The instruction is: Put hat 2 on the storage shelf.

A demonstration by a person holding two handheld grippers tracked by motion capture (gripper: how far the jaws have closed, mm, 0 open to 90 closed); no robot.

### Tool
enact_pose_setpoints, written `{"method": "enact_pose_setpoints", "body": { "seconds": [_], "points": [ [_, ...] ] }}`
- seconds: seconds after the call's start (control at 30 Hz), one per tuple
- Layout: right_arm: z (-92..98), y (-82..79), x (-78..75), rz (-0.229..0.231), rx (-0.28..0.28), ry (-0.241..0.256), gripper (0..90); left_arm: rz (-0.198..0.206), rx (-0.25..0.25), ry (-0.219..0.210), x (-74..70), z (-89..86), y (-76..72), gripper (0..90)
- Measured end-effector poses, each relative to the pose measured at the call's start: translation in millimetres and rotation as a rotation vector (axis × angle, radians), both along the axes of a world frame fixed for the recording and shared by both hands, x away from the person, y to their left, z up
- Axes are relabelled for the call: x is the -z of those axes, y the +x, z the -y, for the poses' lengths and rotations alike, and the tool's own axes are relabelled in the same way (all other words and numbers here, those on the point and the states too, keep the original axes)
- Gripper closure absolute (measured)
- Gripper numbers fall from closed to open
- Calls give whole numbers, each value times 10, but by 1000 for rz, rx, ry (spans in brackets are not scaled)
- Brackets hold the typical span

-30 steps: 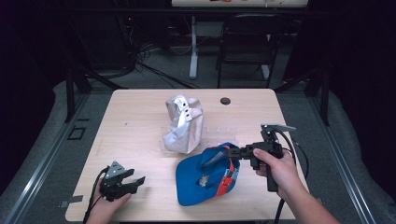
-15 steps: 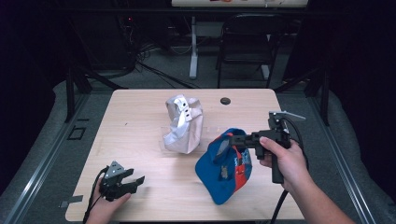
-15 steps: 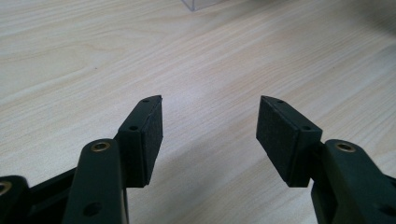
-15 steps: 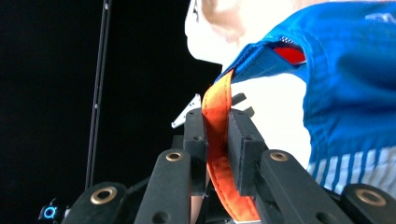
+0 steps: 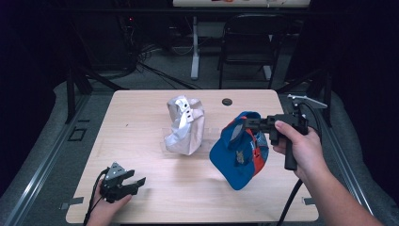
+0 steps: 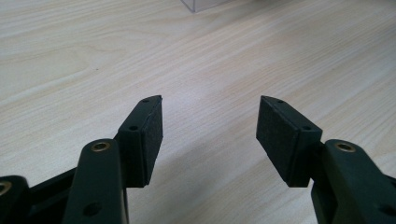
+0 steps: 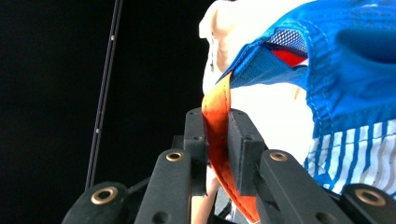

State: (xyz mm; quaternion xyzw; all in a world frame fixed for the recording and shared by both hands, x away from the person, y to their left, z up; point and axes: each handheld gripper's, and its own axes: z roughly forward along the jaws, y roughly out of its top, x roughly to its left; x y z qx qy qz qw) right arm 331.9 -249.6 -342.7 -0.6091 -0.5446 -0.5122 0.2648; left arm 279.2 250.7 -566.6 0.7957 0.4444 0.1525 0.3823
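Above table's right edge (image 5: 277, 101), cap (image 5: 237, 157) aloft

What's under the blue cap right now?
Bare table lies below the blue cap, which hangs lifted from the right gripper, clamped on its orange strap. The cap hides the tabletop directly behind it.

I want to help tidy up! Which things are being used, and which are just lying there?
Being used:
blue cap, hanging from the right tool by its orange strap

Just lying there:
silver cap
small black disc
left tool, open
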Motion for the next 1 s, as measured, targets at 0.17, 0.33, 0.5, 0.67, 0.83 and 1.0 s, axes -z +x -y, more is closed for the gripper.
{"method": "enact_pose_setpoints", "body": {
  "seconds": [0.17, 0.33, 0.5, 0.67, 0.83, 1.0],
  "points": [
    [-29, 84, -91, 19, -2, -7, 790, 3, 5, 5, -5, 13, -1, 415],
    [-58, 139, -151, 32, 10, -12, 790, 31, 42, -2, -58, 104, -26, 418],
    [-66, 190, -168, 36, 22, -13, 790, 107, 127, 8, -269, 424, -85, 418],
    [-76, 243, -193, 38, 49, -7, 790, 148, 243, -3, -516, 919, -137, 417],
    [-88, 265, -212, 48, 42, 0, 790, 194, 348, -33, -726, 1513, -151, 415],
    [-129, 277, -215, 51, 39, 10, 790, 209, 394, -35, -767, 2055, -152, 404]
  ]
}}
